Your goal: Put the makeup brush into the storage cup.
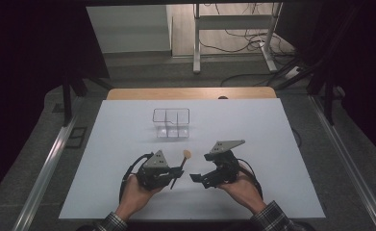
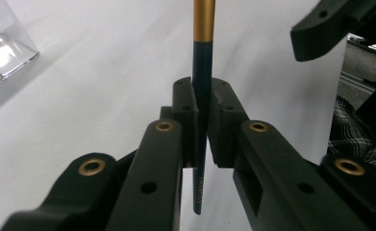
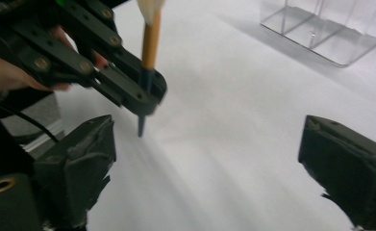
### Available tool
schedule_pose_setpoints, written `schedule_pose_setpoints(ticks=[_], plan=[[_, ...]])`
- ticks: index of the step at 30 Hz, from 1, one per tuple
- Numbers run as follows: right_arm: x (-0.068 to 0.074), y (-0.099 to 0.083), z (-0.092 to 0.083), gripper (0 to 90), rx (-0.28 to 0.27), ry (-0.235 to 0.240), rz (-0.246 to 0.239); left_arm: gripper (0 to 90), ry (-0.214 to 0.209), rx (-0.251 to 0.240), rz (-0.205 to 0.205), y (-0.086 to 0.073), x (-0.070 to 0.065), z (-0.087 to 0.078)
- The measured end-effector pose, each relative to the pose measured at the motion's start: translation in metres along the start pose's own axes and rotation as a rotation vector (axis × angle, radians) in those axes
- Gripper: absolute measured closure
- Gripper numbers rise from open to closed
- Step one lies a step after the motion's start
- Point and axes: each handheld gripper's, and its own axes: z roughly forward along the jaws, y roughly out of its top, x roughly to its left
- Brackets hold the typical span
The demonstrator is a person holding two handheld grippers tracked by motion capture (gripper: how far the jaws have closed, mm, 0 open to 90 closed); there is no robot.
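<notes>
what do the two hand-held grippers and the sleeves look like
Both the left hand-held gripper and the right hand-held gripper are matte black with brass-coloured rivets, each topped by a grey three-cornered plate and trailing a black cable. The sleeves are dark plaid.

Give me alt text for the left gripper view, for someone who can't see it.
The left gripper is clamped shut on a slim brush handle, dark blue below a gold band, pointing up over a white table. A clear plastic organizer sits at the upper left edge.
</notes>
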Motion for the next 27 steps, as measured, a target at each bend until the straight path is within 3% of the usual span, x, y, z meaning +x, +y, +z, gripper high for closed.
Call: schedule_pose_setpoints(ticks=[10, 27], plan=[[0.000, -0.009, -0.007, 0.5, 0.013, -0.044, -0.039, 83.1, 0.022, -0.025, -0.027, -0.002, 0.006, -0.007], [-0.001, -0.027, -0.020, 0.0, 0.053, -0.132, -0.074, 83.0, 0.043, -0.057, -0.046, -0.003, 0.014, -0.017]])
